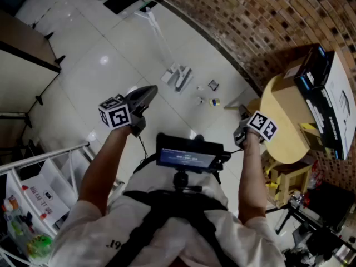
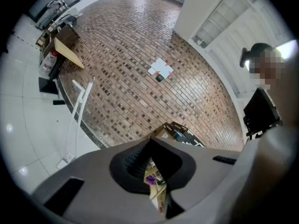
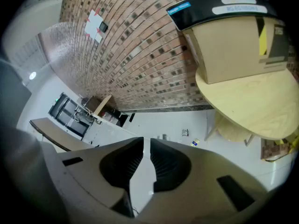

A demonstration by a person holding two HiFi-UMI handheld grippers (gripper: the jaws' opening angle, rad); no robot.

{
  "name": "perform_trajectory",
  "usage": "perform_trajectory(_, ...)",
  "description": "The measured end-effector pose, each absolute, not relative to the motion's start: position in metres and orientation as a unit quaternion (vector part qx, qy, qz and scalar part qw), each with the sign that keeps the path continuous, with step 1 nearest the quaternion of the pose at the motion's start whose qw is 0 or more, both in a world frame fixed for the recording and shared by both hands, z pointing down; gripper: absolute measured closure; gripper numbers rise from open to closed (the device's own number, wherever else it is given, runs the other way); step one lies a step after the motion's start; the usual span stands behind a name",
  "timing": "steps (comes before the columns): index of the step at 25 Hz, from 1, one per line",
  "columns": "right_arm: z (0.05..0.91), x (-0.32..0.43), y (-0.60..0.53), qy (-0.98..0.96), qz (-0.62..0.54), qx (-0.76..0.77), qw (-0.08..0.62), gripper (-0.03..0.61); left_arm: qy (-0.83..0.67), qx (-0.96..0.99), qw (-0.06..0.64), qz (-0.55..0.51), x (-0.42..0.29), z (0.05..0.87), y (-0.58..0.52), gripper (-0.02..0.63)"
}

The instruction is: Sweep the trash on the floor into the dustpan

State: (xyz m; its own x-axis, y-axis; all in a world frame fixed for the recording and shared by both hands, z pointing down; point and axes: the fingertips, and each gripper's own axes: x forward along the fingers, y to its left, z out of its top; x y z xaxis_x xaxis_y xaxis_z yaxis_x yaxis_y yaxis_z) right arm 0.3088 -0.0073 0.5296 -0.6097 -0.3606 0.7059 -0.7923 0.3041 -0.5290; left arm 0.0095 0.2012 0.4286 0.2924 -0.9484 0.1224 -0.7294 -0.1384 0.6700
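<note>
- Biggest risk: the round table [image 1: 281,121] is sitting just beside the right gripper [image 1: 243,115]. An arm swinging down toward the floor is likely to be clipping its edge, or the boxes [image 1: 325,88] stacked on it.
- Next: the long-handled dustpan set [image 1: 178,77] is standing upright on the white floor [image 1: 100,65] ahead, near the brick wall [image 1: 250,15], with neither gripper on it. A thin handle taken off-centre is likely to be tipping over or twisting between the jaws.
- Smaller: the trash scraps [image 1: 213,85] are lying just right of the set, well apart from both grippers. They are looking light, so a fast stroke is probably flicking them under the table or against the wall base.
- Pose, the left gripper [image 1: 149,92]: the arm is reaching forward with the gripper pointing roughly level. Its jaws are pressing together with nothing in them, so they are needing to open before any grab.
- Pose, right gripper: the forearm is reaching out in front, the gripper tilting down toward the floor. Its jaws are standing a narrow slit apart and holding nothing.
</note>
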Motion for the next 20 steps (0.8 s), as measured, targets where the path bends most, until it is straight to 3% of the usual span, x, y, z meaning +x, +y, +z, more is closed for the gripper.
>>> perform_trajectory(12, 0.469, 0.152, -0.006, -0.851, 0.377, 0.272, 0.246, 0.492, -0.585, 0.744, 0.305, -0.11, -0.024, 0.421, 0.146, 0.612)
perform_trajectory(20, 0.448, 0.091, 0.001, -0.864, 0.371, 0.244, 0.236, 0.488, -0.586, 0.754, 0.288, -0.073, -0.039, 0.4, 0.121, 0.612)
